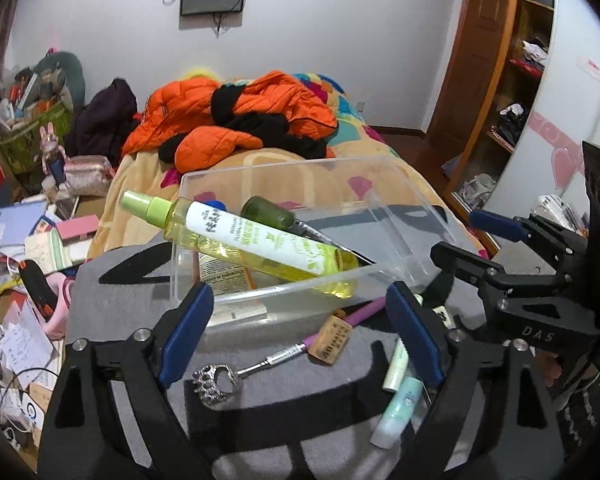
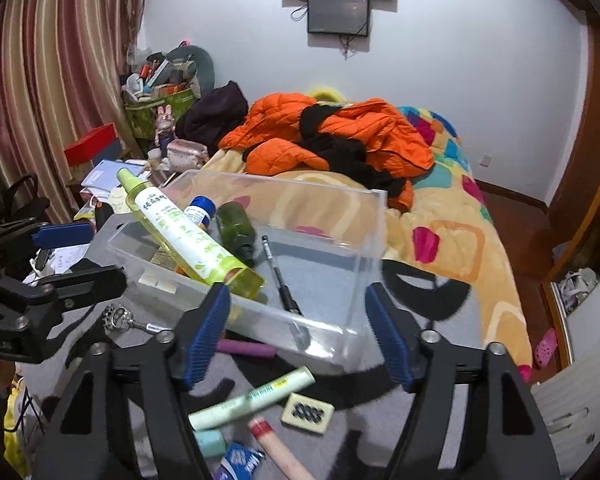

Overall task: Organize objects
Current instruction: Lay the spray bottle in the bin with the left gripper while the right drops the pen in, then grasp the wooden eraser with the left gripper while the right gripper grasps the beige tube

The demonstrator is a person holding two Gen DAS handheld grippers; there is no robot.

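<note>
A clear plastic box (image 1: 300, 184) (image 2: 340, 208) stands on a grey mat (image 1: 120, 300). In it lie a yellow-green spray bottle (image 1: 252, 240) (image 2: 188, 236) tilted over the rim, a dark green bottle (image 2: 236, 228), a blue-capped bottle (image 2: 200, 208) and a pen (image 2: 280, 276). In front of the box lie a crown-headed metal tool (image 1: 216, 380), a tan tile (image 1: 330, 338), a pale green tube (image 2: 256, 398) and a mint tube (image 1: 398, 408). My left gripper (image 1: 300, 332) is open just before the box, pads touching nothing. My right gripper (image 2: 296, 332) is open too, with nothing between its pads.
Behind the box is a bed with an orange jacket (image 1: 236, 116) and a colourful quilt (image 2: 440, 232). Books, papers and boxes crowd the left side (image 1: 28, 240). A wardrobe (image 1: 512, 80) stands at the right. A patterned tile (image 2: 308, 412) and a pink cylinder (image 2: 276, 448) lie near.
</note>
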